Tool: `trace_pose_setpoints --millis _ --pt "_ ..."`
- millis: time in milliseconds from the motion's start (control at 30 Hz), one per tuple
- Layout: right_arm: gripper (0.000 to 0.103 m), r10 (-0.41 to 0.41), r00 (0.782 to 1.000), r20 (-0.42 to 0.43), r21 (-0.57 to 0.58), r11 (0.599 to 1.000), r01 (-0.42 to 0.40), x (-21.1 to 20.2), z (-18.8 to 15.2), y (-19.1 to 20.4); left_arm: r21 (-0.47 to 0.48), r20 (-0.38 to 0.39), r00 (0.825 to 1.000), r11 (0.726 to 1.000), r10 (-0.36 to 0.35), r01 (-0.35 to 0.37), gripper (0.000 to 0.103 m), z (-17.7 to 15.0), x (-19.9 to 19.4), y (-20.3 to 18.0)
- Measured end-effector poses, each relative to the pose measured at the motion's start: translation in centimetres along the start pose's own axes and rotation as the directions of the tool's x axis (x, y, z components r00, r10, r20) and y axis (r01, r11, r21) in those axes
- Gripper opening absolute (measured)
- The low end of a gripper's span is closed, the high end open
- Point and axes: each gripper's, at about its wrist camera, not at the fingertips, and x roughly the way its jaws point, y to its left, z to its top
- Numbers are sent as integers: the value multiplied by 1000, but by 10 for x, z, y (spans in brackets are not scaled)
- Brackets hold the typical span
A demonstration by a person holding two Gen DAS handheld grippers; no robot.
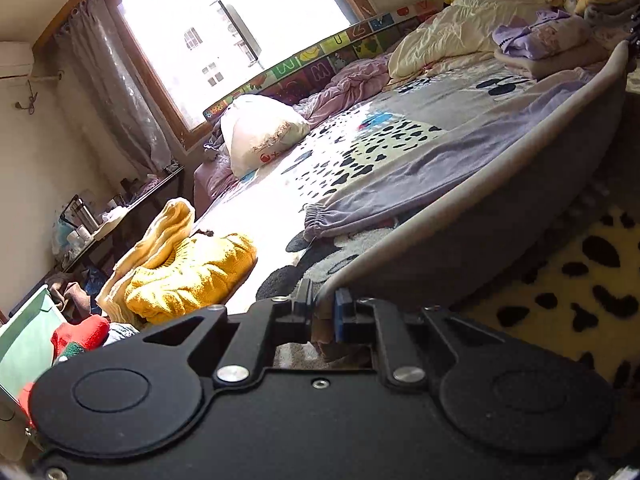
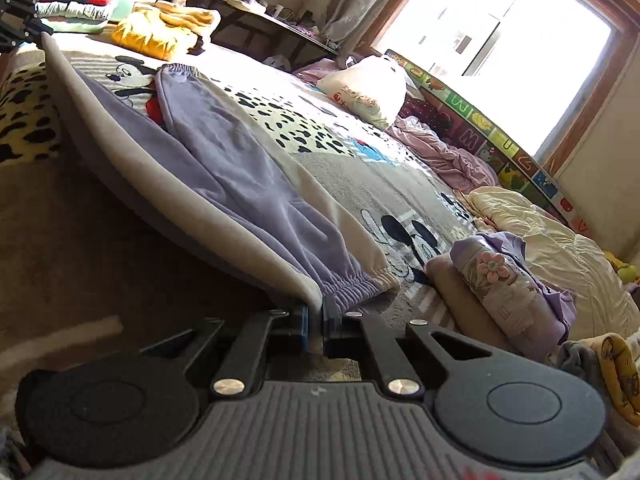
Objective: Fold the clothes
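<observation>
A grey and lilac garment (image 1: pixel 460 168) with elastic cuffs lies along the bed's near edge; it also shows in the right wrist view (image 2: pixel 224 152). Its grey edge is lifted and stretched taut between both grippers. My left gripper (image 1: pixel 323 304) is shut on one end of that edge. My right gripper (image 2: pixel 316 312) is shut on the other end, beside a lilac cuff (image 2: pixel 352 280). The left gripper shows at the far end in the right wrist view (image 2: pixel 20 20).
The bed carries a spotted Mickey blanket (image 2: pixel 360 168), a yellow sweater (image 1: pixel 192 272), a white plastic bag (image 1: pixel 260 132), a cream quilt (image 2: pixel 560 248) and a folded lilac pile (image 2: pixel 500 280). A window (image 1: pixel 236 32) and cluttered desk (image 1: pixel 120 208) stand beyond.
</observation>
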Motion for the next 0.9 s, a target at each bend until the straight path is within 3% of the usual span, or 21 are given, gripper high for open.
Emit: trace_pose_setpoints --millis 300,600,900 --pt "6 -68 998 -8 281 957 68 60 24 -46 -223 -40 999 975 5 -14 8 67 102 23" --pt "6 -57 997 -57 370 926 74 121 27 -63 -276 -141 990 960 7 -46 8 95 180 17" --pt "5 -47 995 -90 469 879 84 165 26 -80 -333 -206 979 941 -10 -60 7 102 230 16"
